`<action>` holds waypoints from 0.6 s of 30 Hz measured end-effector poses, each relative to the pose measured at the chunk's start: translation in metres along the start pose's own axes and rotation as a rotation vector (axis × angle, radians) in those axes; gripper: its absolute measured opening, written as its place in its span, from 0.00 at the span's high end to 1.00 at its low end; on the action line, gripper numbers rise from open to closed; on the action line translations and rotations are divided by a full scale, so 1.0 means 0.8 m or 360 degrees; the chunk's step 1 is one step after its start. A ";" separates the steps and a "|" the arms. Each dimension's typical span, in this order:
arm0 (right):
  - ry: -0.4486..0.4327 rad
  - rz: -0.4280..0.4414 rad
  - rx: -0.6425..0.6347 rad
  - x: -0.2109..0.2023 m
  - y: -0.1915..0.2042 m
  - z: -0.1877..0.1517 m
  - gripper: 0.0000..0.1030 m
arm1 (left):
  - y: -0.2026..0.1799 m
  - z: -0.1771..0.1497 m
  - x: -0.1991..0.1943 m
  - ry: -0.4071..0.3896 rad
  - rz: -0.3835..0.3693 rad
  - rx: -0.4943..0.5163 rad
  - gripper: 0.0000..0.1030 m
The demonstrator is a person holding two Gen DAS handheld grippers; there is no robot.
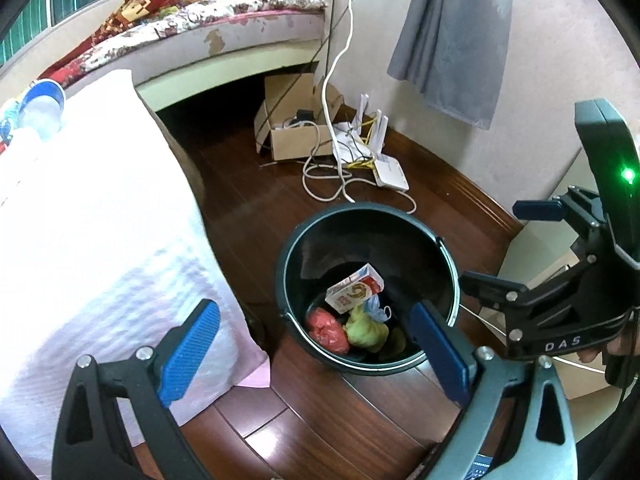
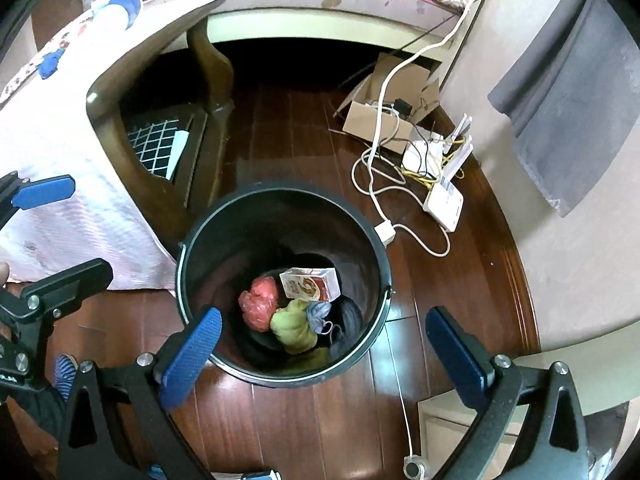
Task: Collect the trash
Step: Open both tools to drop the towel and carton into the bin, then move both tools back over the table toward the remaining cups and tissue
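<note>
Both grippers over the dark wood floor [image 2: 280, 420], looking down into the black bucket [image 2: 372, 248] used as a trash bin; bucket stands upright on the floor, just beside the hanging edge of a white-pink cloth [image 1: 80, 240] that covers the counter [image 2: 132, 92].

Left gripper [image 1: 316, 354]: jaws wide, blue pads well apart, nothing between them; its right pad overlaps the bucket's near rim in the left wrist view; whether it touches the rim, cannot tell.

Right gripper [image 2: 324, 354]: jaws wide, nothing held; left pad lies over the near-left rim in its own view, right pad over bare floor beside the bucket; same gripper seen from the side in the left wrist view, green indicator light [image 1: 629, 176] lit, jaws spread.

Trash, all at the bottom of the bucket: red-and-white carton [image 2: 310, 284] lying tilted on its side, printed face up; crumpled red plastic bag [image 2: 260, 304] to its left; yellow-green bundle [image 2: 294, 328] touching the red bag; small grey-blue knotted bag [image 2: 318, 314] between the bundle and the carton.

Surroundings: open cardboard box [image 1: 296, 136] with cables near the wall; white router [image 2: 444, 200] with raised antennas on the floor beyond the bucket; white cable [image 2: 372, 176] looped on the floor, its small white plug block just beside the far rim; grey cloth [image 1: 456, 36] hanging on the wall; bed [image 1: 240, 28] with floral bedding at the back.
</note>
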State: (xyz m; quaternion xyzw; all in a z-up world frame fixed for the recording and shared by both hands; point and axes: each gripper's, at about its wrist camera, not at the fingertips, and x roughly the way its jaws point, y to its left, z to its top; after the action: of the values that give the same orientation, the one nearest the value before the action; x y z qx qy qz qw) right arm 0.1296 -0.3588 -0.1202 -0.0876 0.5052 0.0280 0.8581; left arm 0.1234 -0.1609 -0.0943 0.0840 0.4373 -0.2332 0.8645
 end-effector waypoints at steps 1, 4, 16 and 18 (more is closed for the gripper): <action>-0.0012 -0.0004 -0.0006 -0.006 0.002 0.000 0.00 | 0.001 0.000 -0.005 -0.0009 0.0003 0.0002 0.05; -0.0043 0.0000 -0.0012 -0.021 0.003 0.001 0.00 | 0.002 0.002 -0.021 -0.0039 0.0017 0.0009 0.05; -0.0203 0.0029 -0.0058 -0.077 0.028 0.028 0.00 | 0.034 0.015 -0.076 -0.0187 0.0114 -0.0054 0.05; -0.0227 0.0039 -0.0072 -0.084 0.036 0.035 0.00 | 0.042 0.016 -0.083 -0.0206 0.0132 -0.0065 0.05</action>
State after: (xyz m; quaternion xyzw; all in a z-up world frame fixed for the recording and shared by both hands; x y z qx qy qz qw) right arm 0.1169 -0.3229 -0.0521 -0.0985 0.4429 0.0562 0.8894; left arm 0.1147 -0.1139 -0.0355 0.0690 0.3812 -0.1931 0.9014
